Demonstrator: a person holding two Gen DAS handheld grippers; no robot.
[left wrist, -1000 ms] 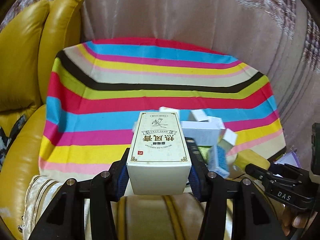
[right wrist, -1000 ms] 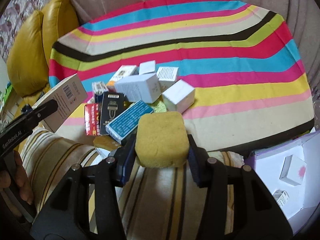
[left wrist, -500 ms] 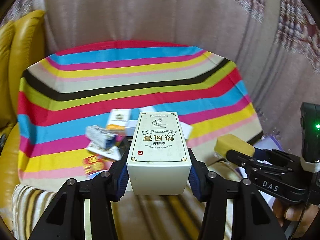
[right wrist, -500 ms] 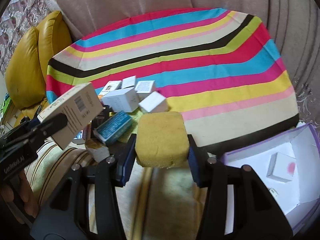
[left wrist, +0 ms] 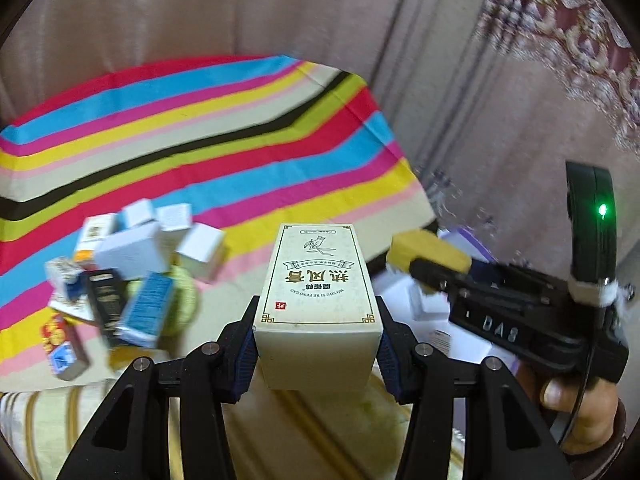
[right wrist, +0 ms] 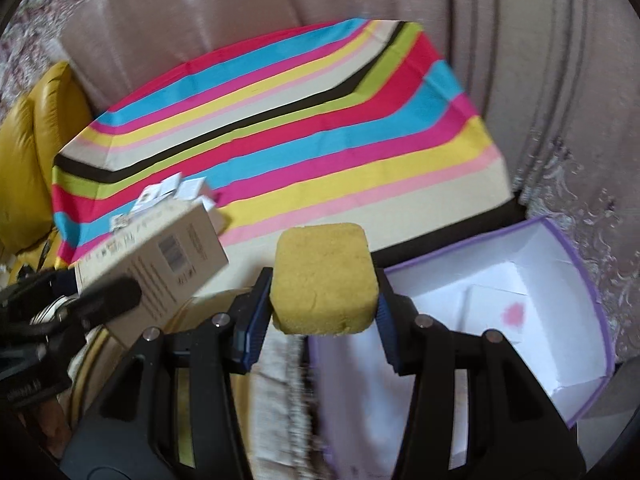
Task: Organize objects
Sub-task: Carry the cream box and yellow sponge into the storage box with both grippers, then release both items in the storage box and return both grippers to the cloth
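Observation:
My left gripper (left wrist: pixel 318 344) is shut on a cream carton (left wrist: pixel 318 292) with green Chinese lettering, held above the near edge of the striped cloth (left wrist: pixel 224 148). My right gripper (right wrist: pixel 322 312) is shut on a yellow sponge (right wrist: pixel 324 276), which hangs over the near left corner of a purple-rimmed white box (right wrist: pixel 568 264). From the left wrist view the sponge (left wrist: pixel 424 250) and the right gripper's black body show at the right, with the person's hand (left wrist: pixel 580 412) on the handle. In the right wrist view the carton (right wrist: pixel 160 256) shows at the left. A pile of small boxes (left wrist: pixel 136 272) lies on the cloth at the left.
Inside the white box lies a small white carton with a pink mark (right wrist: pixel 500 308). A yellow leather cushion (right wrist: pixel 36 152) sits beyond the cloth's left end. Pinkish curtains (left wrist: pixel 280 12) hang behind. A striped beige cushion (left wrist: pixel 304 436) runs along the near side.
Both grippers have swung to the right, each still holding its object. The pile has slid to the left in both views and the purple-rimmed box has come under the sponge.

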